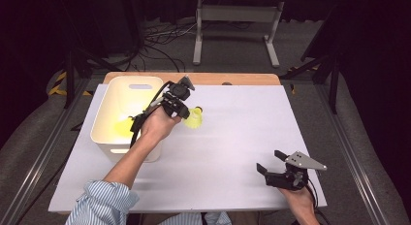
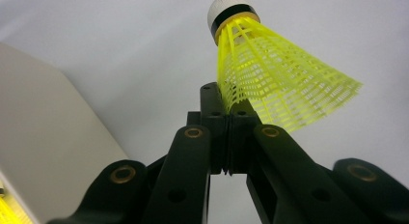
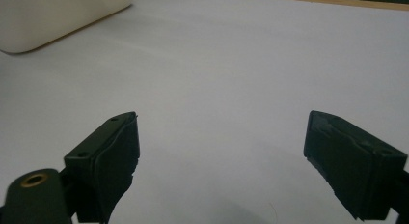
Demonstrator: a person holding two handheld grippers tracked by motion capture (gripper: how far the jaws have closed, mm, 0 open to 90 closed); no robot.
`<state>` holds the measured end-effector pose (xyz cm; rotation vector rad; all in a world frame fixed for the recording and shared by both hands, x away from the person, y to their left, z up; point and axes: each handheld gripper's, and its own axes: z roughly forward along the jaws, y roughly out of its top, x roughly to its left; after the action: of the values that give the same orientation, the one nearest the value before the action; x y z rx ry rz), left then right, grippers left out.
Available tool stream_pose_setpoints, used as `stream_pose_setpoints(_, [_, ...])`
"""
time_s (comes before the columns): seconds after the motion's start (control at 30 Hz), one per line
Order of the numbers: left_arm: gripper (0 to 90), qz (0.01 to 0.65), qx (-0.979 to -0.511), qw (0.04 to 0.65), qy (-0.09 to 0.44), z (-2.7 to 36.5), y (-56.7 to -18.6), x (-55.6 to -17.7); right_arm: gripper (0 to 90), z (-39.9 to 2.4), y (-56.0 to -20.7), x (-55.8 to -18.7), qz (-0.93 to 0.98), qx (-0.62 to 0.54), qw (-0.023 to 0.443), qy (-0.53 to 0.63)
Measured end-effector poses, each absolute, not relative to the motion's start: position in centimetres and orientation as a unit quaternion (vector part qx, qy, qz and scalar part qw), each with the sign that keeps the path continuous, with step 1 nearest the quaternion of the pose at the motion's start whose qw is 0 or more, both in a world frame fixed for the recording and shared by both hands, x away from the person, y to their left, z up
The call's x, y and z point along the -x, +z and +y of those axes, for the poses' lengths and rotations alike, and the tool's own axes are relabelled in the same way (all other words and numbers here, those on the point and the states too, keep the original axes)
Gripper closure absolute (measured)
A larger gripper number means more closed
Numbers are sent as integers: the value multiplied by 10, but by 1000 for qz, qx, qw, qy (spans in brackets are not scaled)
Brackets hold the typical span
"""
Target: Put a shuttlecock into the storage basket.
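Left gripper [image 2: 226,105] pinches yellow shuttlecock's [image 2: 279,79] skirt edge, just right of white bin [image 1: 127,94] — thin mesh may slip free and drop outside. Right gripper [image 1: 271,162] idle, jaws wide apart.

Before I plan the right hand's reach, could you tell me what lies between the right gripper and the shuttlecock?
Only bare white table between right gripper and shuttlecock, seen in the high view.
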<state>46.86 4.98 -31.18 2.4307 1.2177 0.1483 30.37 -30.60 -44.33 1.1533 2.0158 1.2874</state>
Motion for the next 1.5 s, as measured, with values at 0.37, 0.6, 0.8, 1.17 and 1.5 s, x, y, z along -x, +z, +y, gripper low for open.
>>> stream_pose_setpoints(0.37, [888, 443, -869, 213, 56, 64, -301, -472, 133, -305, -444, -304, 737, -417, 242, 474])
stream_pose_setpoints(0.6, [888, 445, -868, 215, 52, 69, -296, -475, 138, -304, -444, -304, 742, -410, 241, 473])
stream_pose_setpoints(0.8, [888, 447, -866, 217, 54, 74, -293, -477, 139, -305, -444, -304, 741, -409, 242, 474])
stream_pose_setpoints(1.17, [888, 453, -862, 220, 61, 85, -285, -477, 139, -304, -444, -304, 741, -411, 241, 473])
stream_pose_setpoints(1.5, [888, 461, -857, 223, 66, 95, -280, -476, 139, -305, -444, -304, 740, -414, 244, 471])
